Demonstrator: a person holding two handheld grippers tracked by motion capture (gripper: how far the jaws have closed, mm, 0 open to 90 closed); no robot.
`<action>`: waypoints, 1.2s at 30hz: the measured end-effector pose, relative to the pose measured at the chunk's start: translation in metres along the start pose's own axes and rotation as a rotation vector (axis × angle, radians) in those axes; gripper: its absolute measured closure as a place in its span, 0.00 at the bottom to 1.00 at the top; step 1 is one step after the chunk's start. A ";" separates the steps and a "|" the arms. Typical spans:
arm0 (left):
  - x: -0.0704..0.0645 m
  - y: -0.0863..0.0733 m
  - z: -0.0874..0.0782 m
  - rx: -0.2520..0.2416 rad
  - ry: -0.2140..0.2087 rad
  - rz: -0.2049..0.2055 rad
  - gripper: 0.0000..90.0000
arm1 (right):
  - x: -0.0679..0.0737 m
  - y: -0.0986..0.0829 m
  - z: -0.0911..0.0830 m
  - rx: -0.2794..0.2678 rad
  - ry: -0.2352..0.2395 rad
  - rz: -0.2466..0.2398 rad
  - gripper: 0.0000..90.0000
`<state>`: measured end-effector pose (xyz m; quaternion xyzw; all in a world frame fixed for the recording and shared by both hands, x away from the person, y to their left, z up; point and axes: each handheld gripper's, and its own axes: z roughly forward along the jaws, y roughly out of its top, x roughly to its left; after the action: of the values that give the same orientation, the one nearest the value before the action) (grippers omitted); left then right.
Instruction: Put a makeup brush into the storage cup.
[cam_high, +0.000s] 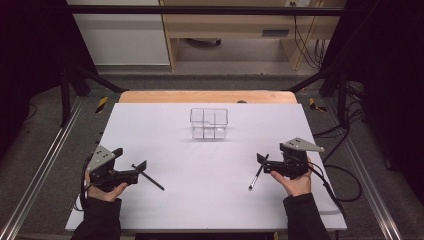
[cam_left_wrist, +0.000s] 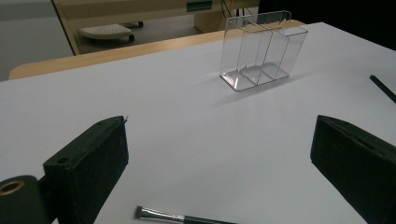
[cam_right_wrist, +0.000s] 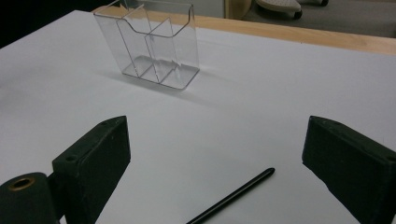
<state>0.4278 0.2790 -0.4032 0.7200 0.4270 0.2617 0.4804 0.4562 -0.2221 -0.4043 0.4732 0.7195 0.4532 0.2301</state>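
Table (cam_high: 200, 200) comes first, for it is the biggest thing: a wide white board that holds all the rest. It is flat and bare, so small things are easy to see and to grab.

Next in size is the clear box (cam_high: 209, 123). It stands upright at the far middle of the table, well apart from both hands. Thin see-through walls split it into a few slots. It looks like the place where the brushes should go, set where both hands can reach it.

Then come the two tools. The left gripper (cam_high: 132, 169) sits at the near left, and its jaws stand wide apart with nothing between them. The right gripper (cam_high: 264, 164) sits at the near right, and its jaws are wide too and hold nothing.

Smallest are the two brushes. The left brush (cam_high: 150, 179) lies flat just by the left gripper. It is thin, with a black handle and a shiny silver band. The right brush (cam_high: 257, 176) lies flat by the right gripper, long and thin and dark. Each brush lies near one hand, likely so each hand can pick up its own.
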 end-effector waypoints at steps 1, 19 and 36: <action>0.000 0.000 0.000 0.002 -0.002 0.001 0.04 | 0.001 -0.001 0.002 0.008 0.000 -0.002 0.09; -0.006 0.001 0.002 0.002 -0.011 0.013 0.04 | 0.008 -0.023 0.030 0.164 -0.054 0.022 0.16; -0.012 -0.001 0.007 0.019 -0.024 0.027 0.04 | -0.001 -0.042 0.048 0.261 -0.107 0.043 0.32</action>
<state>0.4271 0.2659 -0.4061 0.7332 0.4140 0.2554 0.4751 0.4733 -0.2078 -0.4646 0.5380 0.7486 0.3349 0.1948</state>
